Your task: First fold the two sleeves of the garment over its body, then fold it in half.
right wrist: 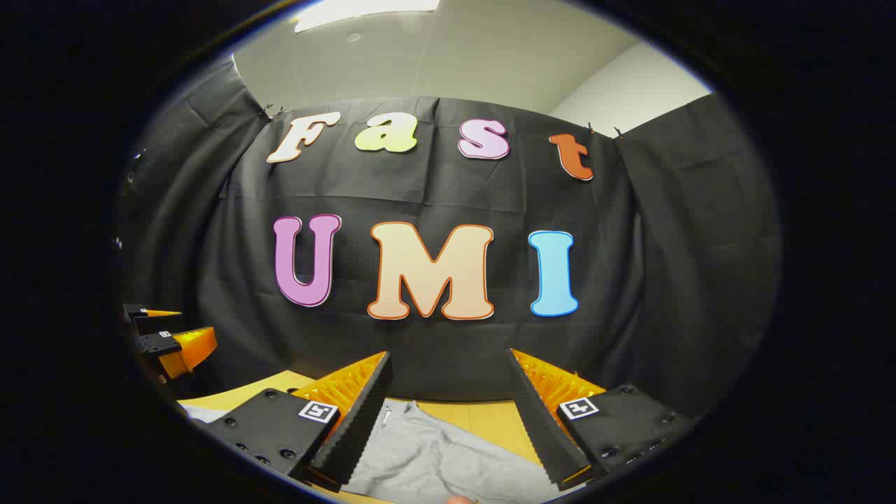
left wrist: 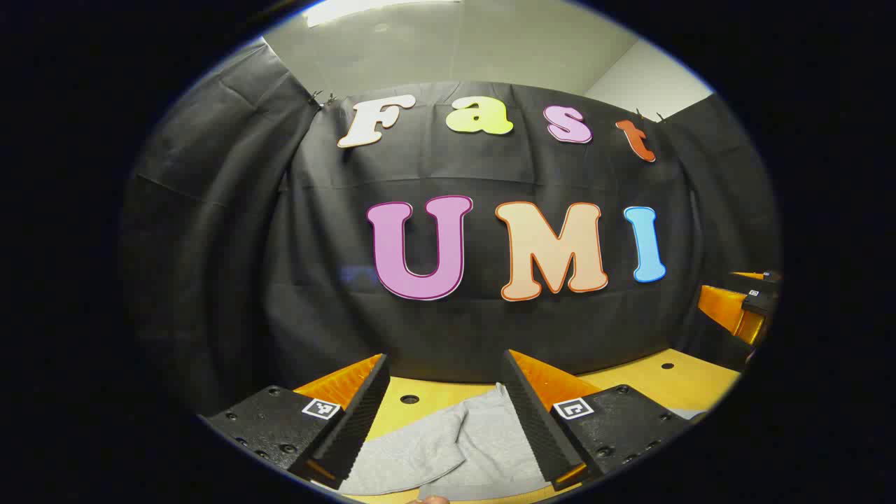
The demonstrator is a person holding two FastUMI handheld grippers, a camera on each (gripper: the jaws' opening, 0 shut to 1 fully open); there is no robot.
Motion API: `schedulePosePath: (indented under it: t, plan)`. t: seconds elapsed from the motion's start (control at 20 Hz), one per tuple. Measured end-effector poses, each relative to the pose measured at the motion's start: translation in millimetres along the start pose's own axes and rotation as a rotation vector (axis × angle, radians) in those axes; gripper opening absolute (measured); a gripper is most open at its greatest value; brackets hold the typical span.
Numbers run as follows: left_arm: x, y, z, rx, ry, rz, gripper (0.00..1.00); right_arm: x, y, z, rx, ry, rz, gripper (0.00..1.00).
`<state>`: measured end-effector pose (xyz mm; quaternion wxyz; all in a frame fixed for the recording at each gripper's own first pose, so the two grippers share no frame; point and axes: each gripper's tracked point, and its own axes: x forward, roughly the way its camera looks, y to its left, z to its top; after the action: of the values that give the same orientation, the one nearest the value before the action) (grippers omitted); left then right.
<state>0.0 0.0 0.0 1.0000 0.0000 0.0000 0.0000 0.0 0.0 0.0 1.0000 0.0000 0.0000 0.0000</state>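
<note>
I hold both grippers level above the near edge of the worktop (left wrist: 672, 378), pointing at the booth's back wall. My left gripper (left wrist: 444, 413) has its fingers spread wide with nothing between them, hovering over the grey garment (left wrist: 448, 448). My right gripper (right wrist: 448, 420) is spread the same way, also clear of the cloth. In the left gripper view the right gripper sits far off at the right edge; in the right gripper view the left gripper sits at the left edge. The garment lies flat on the wooden worktop under both grippers, a soft grey knit with a loose rumpled fold running through it. In the right gripper view a short zip or drawstring end (right wrist: 386, 414) shows near its far edge.
</note>
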Motion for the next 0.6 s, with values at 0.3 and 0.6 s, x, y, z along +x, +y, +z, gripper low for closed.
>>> schedulePosePath:
  t: [0.3, 0.6]
  plan:
    - [-2, -1, 3, 0.014, -0.010, -0.002, 0.93, -4, -6, -2, -0.014, 0.007, 0.010, 0.99]
    - [-3, -3, 4, 0.022, -0.011, -0.015, 0.93, -5, -19, -5, -0.002, 0.023, -0.015, 0.99]
